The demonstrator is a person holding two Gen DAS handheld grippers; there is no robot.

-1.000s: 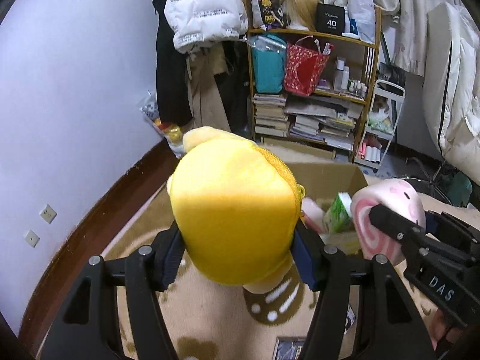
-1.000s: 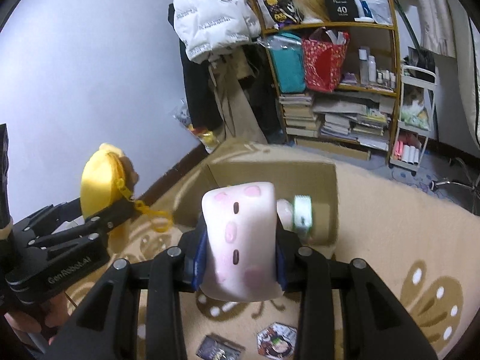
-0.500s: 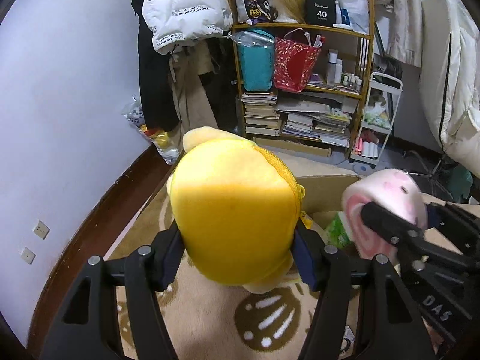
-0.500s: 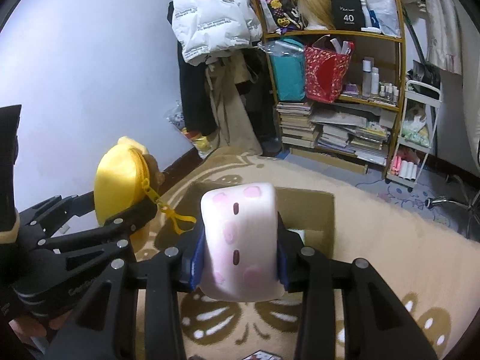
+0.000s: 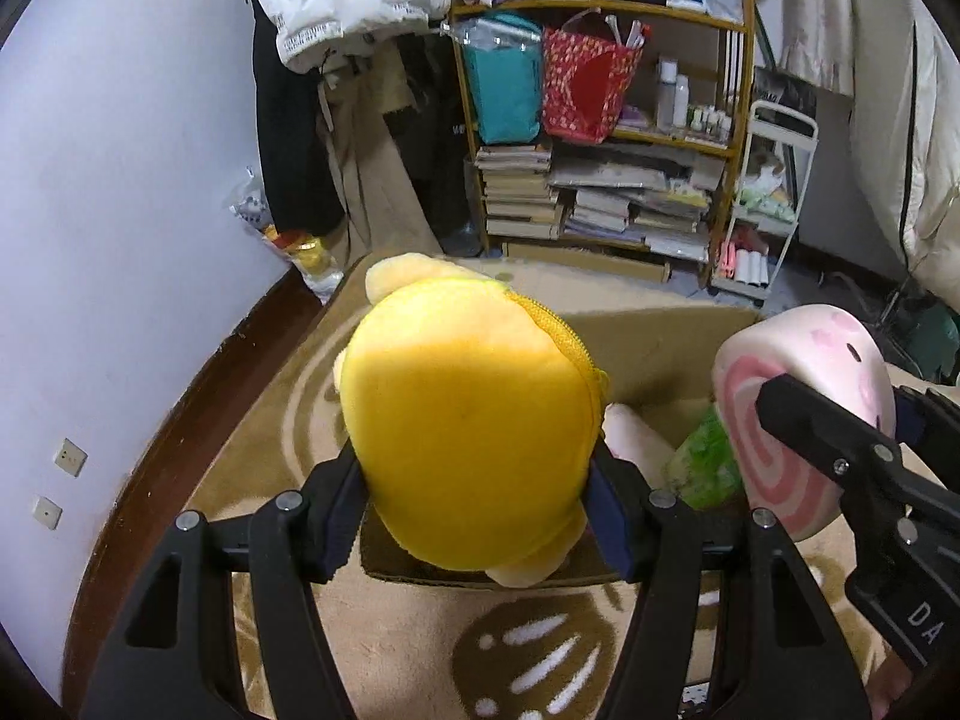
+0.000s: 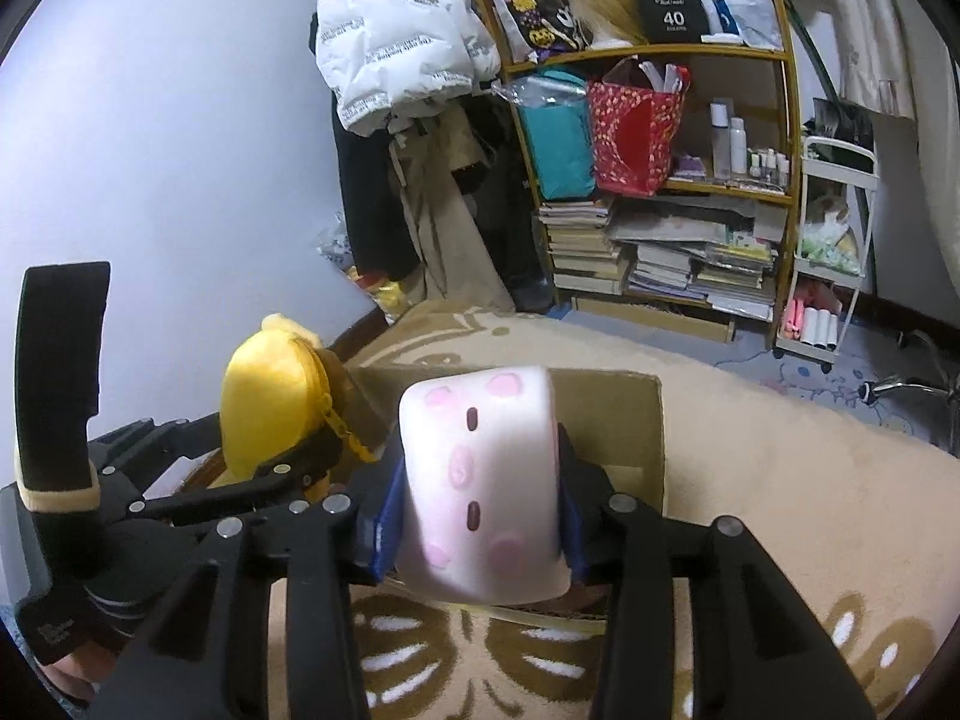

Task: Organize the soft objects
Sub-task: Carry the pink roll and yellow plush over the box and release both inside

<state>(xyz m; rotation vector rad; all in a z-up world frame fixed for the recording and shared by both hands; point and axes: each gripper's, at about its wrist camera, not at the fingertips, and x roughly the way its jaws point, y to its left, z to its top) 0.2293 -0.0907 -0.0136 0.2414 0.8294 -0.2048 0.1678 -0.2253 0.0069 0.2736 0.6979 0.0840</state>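
My left gripper point(image 5: 474, 504) is shut on a yellow plush pouch point(image 5: 468, 420) with a zipper; it also shows in the right wrist view point(image 6: 270, 408). My right gripper point(image 6: 477, 510) is shut on a white and pink roll-shaped plush point(image 6: 480, 480), seen from the side in the left wrist view point(image 5: 798, 402). Both are held over the near edge of an open cardboard box point(image 5: 648, 348) on the rug. Inside the box lie a green plush point(image 5: 708, 468) and a pink plush point(image 5: 630, 438).
A beige patterned rug point(image 6: 780, 480) covers the floor. A wooden shelf point(image 5: 600, 120) with books and bags stands at the back, beside a white trolley point(image 5: 762, 204). Coats hang at the back left. A wall with a dark skirting runs along the left.
Both grippers have moved forward toward the box with their plush toys. The box now sits closer and directly under the held toys.
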